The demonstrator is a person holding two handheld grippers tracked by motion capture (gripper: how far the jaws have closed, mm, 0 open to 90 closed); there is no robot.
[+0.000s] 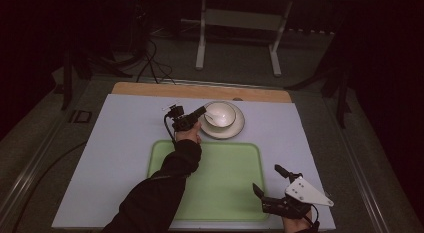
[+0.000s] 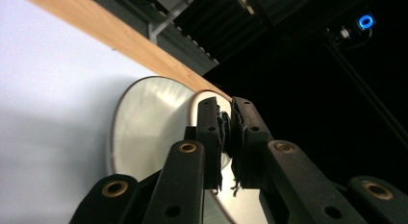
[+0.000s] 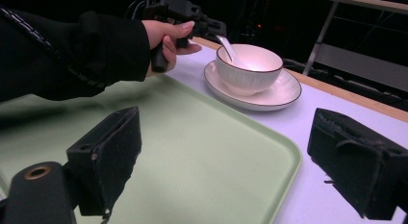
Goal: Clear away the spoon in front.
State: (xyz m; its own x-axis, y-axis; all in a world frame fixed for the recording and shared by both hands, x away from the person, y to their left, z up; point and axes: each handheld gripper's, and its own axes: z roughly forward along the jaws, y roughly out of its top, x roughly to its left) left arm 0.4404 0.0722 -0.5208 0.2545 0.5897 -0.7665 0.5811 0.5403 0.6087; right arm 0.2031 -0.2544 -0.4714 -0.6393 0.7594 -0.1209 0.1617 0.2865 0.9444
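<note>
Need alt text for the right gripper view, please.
The right tongs stand open over a green tray. Beyond it, the left tongs are shut on a spoon in a white bowl on a saucer.

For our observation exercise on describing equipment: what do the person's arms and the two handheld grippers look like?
The left arm wears a black long sleeve with a ribbed cuff. The left gripper is black, with a thin black cable looping from it; brass-coloured pins mark its linkage arms, and its jaws carry frayed black pads. The right gripper is black too, topped by a grey three-cornered plate with small holes, and has broad black padded jaws.
</note>
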